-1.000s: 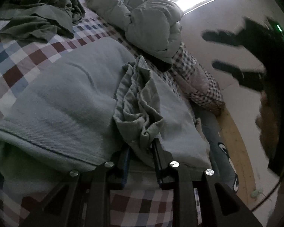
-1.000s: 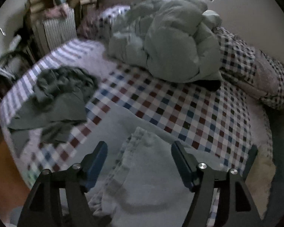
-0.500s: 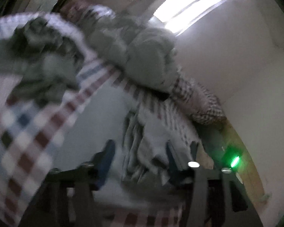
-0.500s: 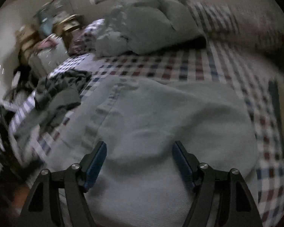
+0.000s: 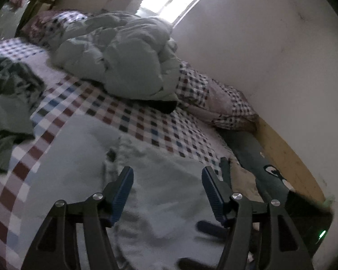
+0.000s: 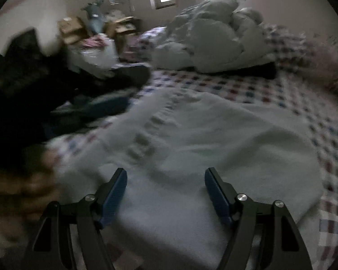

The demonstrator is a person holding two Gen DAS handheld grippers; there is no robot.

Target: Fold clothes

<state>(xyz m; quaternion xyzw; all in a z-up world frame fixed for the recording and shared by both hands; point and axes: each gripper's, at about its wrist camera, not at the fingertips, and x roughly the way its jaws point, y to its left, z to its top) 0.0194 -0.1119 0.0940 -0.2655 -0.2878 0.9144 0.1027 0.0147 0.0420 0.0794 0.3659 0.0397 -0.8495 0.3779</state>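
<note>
Left gripper [image 5: 167,180]: jaws spread wide, nothing between them, hovering just above the pale grey-green garment [image 5: 83,171], tilted slightly down toward it

Right gripper [image 6: 165,180]: jaws also spread, empty, low over the same garment [image 6: 214,135], looking along the bed toward the duvet

In the right wrist view a blurred hand [image 6: 22,191] sits at the lower left beside the garment, with a dark blurred shape above it; too smeared to tell more

No readable writing or labels in either view

Garment: ribbed or twill-looking knit, lying fairly flat on the checked bedsheet [image 5: 146,121] with a bunched, wrinkled ridge running through it just ahead of the left gripper; in the right view it shows a row of short ribbed marks along a seam

Left of the garment: a crumpled dark green garment [image 5: 9,96] on the sheet, apart from the pale one

Beyond the garment: a heaped pale duvet [image 5: 124,67] at the far end of the bed, checked pillow [image 5: 225,105] to its right against the wall

Behind the duvet: bright windows, boxes and clutter [image 6: 97,33] in the far corner
</note>
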